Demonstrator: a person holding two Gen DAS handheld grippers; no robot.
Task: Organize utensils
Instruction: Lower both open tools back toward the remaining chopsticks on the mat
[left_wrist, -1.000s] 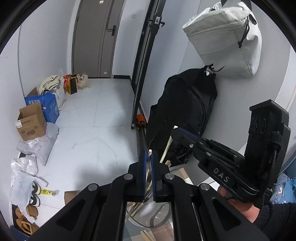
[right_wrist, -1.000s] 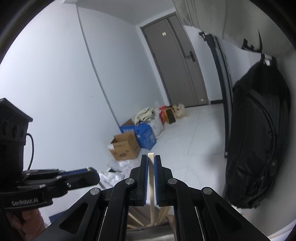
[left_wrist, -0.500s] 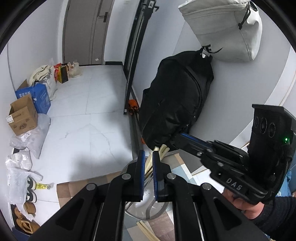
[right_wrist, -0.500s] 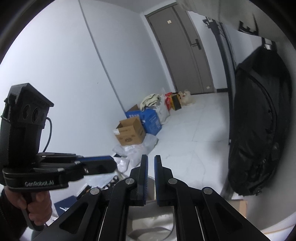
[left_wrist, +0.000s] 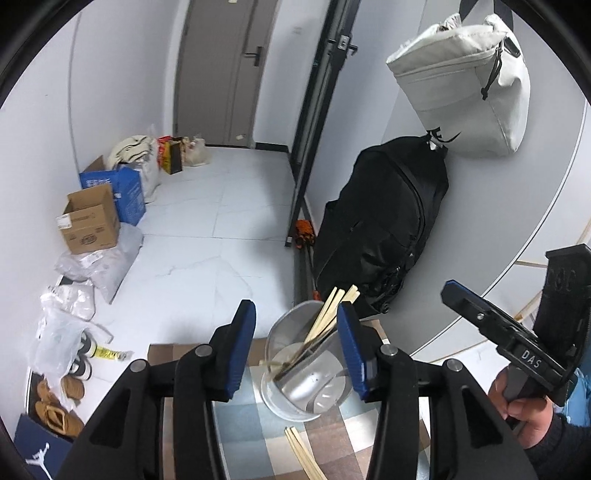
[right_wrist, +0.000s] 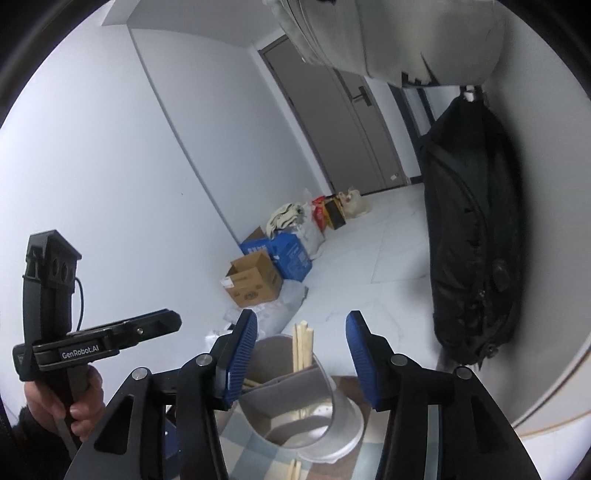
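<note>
My left tongs (left_wrist: 295, 347) and right tongs (right_wrist: 301, 354) both gaped wide, gripping nothing, hovering over the one holder (left_wrist: 291, 402) on the worktop (left_wrist: 240, 417). Several chopsticks (left_wrist: 327, 317) stood inside; two more chopsticks (left_wrist: 301, 448) lay just beside it.

Black tongs (left_wrist: 297, 347) (blue pads (left_wrist: 242, 347))

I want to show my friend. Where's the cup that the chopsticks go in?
Find the checked tablecloth in front of the big black backpack. The round holder stands on it, with wooden chopsticks sticking up. A loose pair lies flat beside it.
</note>
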